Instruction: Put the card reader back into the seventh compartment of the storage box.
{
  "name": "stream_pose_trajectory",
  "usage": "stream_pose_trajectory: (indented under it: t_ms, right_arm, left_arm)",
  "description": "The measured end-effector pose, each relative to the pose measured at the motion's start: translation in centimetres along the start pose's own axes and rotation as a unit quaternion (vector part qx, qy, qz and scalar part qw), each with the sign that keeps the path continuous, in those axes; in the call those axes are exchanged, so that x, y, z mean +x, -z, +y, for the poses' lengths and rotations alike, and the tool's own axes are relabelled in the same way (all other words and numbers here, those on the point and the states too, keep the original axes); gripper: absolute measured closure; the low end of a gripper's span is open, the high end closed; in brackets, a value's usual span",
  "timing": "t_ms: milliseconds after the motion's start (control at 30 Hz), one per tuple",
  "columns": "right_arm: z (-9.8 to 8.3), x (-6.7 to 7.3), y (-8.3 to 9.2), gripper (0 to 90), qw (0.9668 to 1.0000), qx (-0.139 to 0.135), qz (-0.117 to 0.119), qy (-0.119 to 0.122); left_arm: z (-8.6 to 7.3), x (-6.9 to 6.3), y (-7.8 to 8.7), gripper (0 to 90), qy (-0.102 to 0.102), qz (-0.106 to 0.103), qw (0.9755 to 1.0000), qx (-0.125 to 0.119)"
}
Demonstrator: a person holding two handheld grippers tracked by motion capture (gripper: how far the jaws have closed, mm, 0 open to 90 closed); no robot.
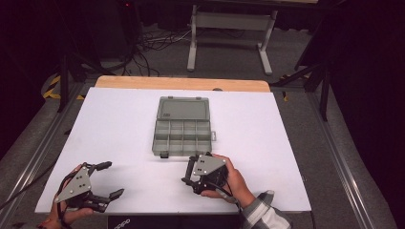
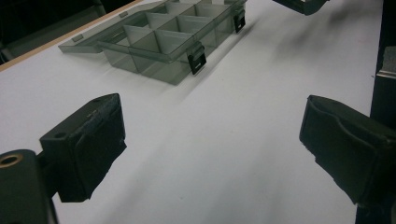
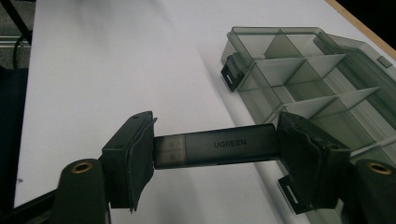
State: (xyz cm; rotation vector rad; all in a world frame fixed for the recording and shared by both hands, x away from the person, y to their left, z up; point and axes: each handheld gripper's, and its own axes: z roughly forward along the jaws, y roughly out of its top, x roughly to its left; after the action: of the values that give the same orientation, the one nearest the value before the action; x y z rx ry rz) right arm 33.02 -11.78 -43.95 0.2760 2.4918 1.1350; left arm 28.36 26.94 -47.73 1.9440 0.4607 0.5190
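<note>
A translucent grey organizer box (image 1: 182, 129) lies open on the white table (image 1: 110, 124), its lid folded back on the far side and its compartments (image 3: 308, 74) bare. My right gripper (image 1: 189, 171) hovers just in front of the box's near edge. It is shut on a dark grey USB stick (image 3: 219, 145) marked UGREEN, gripped end to end between the pads (image 3: 140, 156). My left gripper (image 1: 111, 180) rests near the table's front left corner, open, with bare table between its fingers (image 2: 88, 144). In the left gripper view the box (image 2: 163, 42) sits ahead and to the left.
A wooden strip (image 1: 181, 83) runs along the table's far edge. Beyond it stand a white metal frame (image 1: 229, 28) and loose cables (image 1: 143, 52) on the floor. Black latches (image 2: 197, 58) stick out from the box's near side.
</note>
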Motion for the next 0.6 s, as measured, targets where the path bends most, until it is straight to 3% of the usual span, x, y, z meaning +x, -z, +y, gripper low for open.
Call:
stream_pose_trajectory:
  t_ms: [600]
  right_arm:
    - [0.2,-1.8,0.6,30.7,0.9991,-0.019,-0.035,-0.011]
  left_arm:
    - [0.0,0.0,-0.1,7.8,0.003,-0.005,1.0,0.003]
